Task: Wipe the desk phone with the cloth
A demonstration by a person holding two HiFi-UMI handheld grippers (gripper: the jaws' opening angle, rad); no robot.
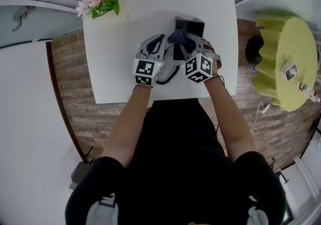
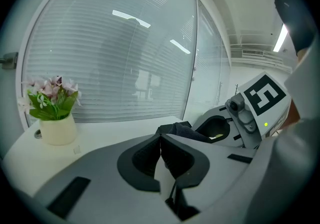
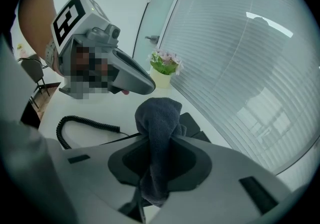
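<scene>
White bench (image 1: 115,68) from the head view: the left claw (image 1: 161,43) and right claw (image 1: 193,44) sit side by side at the black desk phone (image 1: 191,24), with the dark cloth (image 1: 180,37) bunched between them. Left gripper view: its jaws are pinched together on nothing, with the cloth just ahead beside the right claw, plus a flower pot (image 2: 56,129) off left. Right gripper view: its jaws are clamped on the cloth, which stands up in front of the phone, and you get the coiled cord (image 3: 75,123) up close.
</scene>
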